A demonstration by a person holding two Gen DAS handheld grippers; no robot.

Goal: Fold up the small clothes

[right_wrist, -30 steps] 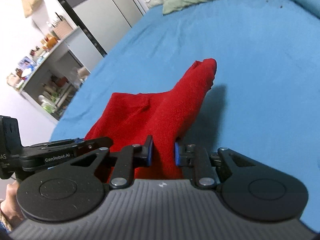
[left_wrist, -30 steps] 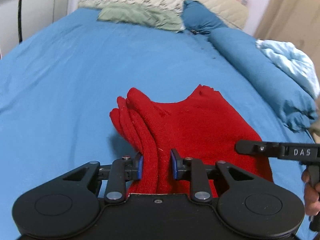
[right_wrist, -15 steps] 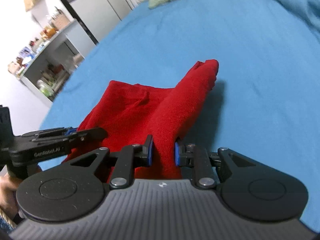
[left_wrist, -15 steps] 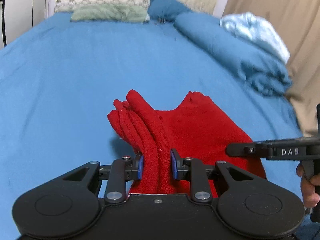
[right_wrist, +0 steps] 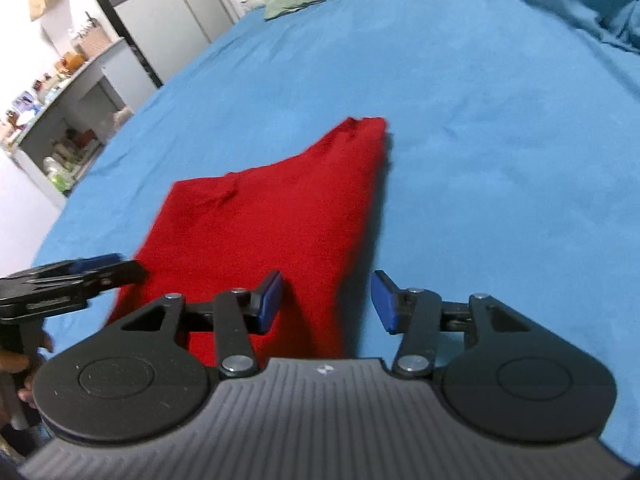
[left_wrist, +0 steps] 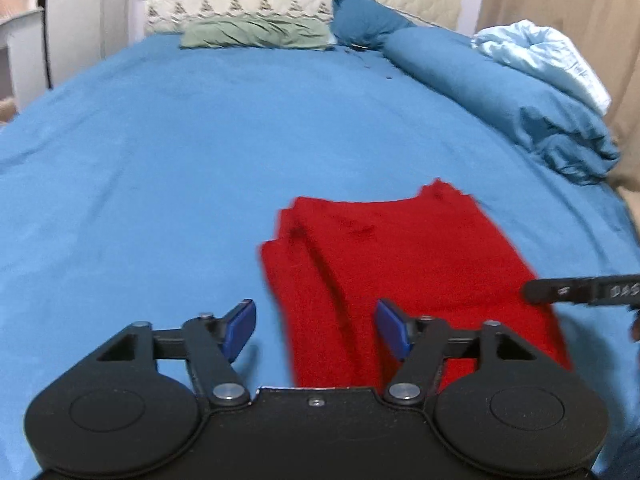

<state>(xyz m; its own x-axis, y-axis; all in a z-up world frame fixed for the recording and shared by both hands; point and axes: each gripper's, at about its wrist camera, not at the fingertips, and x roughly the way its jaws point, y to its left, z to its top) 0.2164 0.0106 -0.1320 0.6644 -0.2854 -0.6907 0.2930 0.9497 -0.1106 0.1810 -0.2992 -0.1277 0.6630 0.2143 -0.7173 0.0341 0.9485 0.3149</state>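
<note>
A red knit garment (left_wrist: 400, 264) lies folded flat on the blue bed sheet (left_wrist: 160, 160); it also shows in the right wrist view (right_wrist: 272, 224). My left gripper (left_wrist: 316, 330) is open, its blue pads apart over the garment's near left edge. My right gripper (right_wrist: 328, 302) is open over the garment's near right edge. The right gripper's finger (left_wrist: 580, 290) shows at the right of the left wrist view, and the left gripper's finger (right_wrist: 80, 274) shows at the left of the right wrist view. Neither gripper holds the cloth.
A green pillow (left_wrist: 256, 32) and a blue pillow (left_wrist: 364, 16) lie at the headboard. A rolled blue duvet (left_wrist: 512, 92) with a pale blue blanket (left_wrist: 548, 56) lines the right side. Shelves with clutter (right_wrist: 60, 120) stand left of the bed.
Both grippers were shut on the red garment and held its near edge up. Both have opened and let go, and the garment now lies flat on the bed.
</note>
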